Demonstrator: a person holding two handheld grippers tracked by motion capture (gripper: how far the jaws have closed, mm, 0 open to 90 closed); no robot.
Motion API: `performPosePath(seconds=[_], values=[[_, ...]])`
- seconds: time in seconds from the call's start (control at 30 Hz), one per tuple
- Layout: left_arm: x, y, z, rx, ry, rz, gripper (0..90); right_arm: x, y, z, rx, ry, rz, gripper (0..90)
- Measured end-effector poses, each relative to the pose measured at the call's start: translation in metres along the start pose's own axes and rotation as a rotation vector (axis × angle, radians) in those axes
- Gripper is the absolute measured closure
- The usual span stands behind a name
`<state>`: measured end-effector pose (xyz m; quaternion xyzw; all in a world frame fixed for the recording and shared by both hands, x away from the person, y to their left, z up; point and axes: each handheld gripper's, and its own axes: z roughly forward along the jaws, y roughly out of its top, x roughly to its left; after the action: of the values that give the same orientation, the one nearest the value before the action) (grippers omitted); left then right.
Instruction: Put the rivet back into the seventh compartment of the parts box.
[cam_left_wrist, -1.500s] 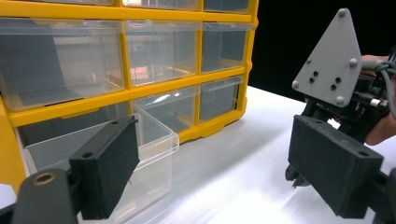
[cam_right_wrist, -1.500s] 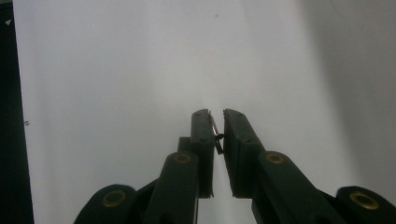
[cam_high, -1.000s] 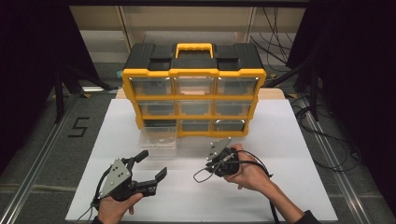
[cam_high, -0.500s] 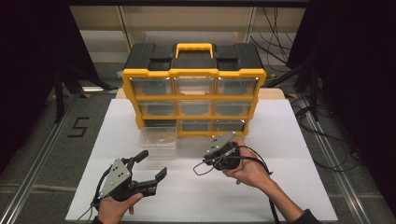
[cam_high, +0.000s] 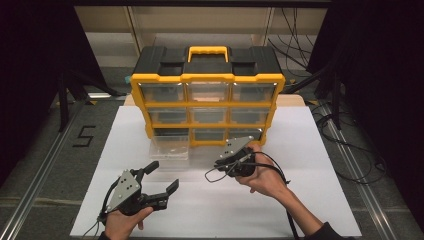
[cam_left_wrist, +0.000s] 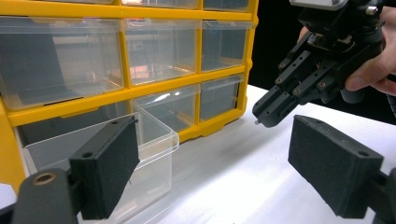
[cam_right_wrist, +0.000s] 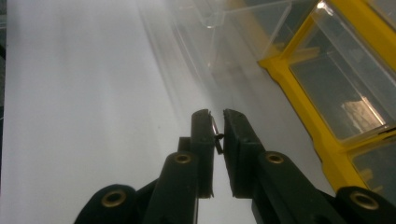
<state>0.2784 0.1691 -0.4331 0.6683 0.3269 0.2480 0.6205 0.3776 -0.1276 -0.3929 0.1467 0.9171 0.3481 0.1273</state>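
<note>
A yellow and black organizer (cam_high: 207, 80) with clear drawers stands at the back of the white table. One clear drawer (cam_high: 170, 148) (cam_left_wrist: 154, 140) (cam_right_wrist: 243, 18) sits pulled out at the cabinet's bottom left. My right gripper (cam_high: 220, 163) (cam_right_wrist: 217, 116) hovers in front of the bottom row, shut on a small thin metal pin (cam_right_wrist: 215, 133). The left gripper view shows that gripper (cam_left_wrist: 266, 114) tilted down with the pin's tip poking out. My left gripper (cam_high: 161, 177) (cam_left_wrist: 215, 135) is open near the front edge, nothing between its pads, facing the pulled-out drawer.
The white table top (cam_high: 300, 200) has bare room in front of and to the right of the cabinet. Cables (cam_high: 350, 150) lie on the floor at the right. A metal rail (cam_high: 45, 170) runs along the left side.
The right gripper has drifted slightly away from the front edge toward the organizer, still shut. The left gripper has stayed where it was.
</note>
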Motion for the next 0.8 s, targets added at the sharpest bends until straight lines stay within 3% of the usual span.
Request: performPosePath(seconds=[0.8], values=[[0.000,0.000,0.000,0.002,-0.001,-0.002,15.8,-0.008,0.024,0.006,-0.074,-0.020,0.000,82.8]])
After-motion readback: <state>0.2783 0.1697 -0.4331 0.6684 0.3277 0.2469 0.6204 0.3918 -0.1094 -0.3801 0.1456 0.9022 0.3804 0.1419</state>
